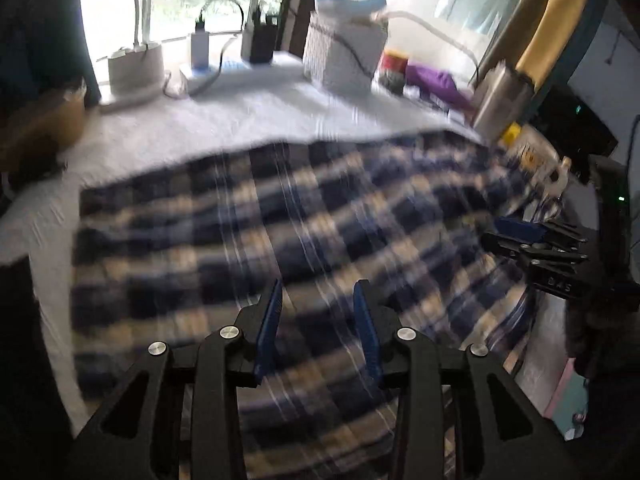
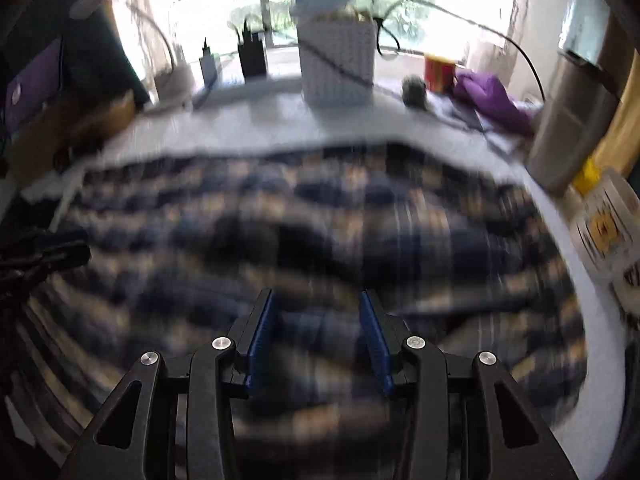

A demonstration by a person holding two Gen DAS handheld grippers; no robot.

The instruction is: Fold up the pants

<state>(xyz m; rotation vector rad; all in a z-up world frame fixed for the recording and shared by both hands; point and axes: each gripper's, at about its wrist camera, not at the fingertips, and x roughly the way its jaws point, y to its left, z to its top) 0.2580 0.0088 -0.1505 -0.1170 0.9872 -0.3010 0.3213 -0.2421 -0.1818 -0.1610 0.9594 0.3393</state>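
Note:
The blue, navy and cream plaid pants [image 1: 280, 232] lie spread flat on the white table cover [image 1: 224, 120]; both views are motion-blurred. My left gripper [image 1: 318, 292] is open and empty, held just above the near part of the pants. My right gripper [image 2: 316, 300] is open too, over the pants [image 2: 320, 220] near their front edge. The right gripper also shows at the right edge of the left wrist view [image 1: 536, 248], above the pants' right end. The left gripper shows at the left edge of the right wrist view [image 2: 44, 256].
Along the back by the window stand a white woven basket [image 1: 344, 56], a black holder [image 1: 262, 42], a charger with cables [image 1: 200, 46], a white round pot [image 1: 134, 68], a red can [image 2: 439, 72], purple cloth [image 2: 492, 98] and a tall grey container [image 2: 568, 124].

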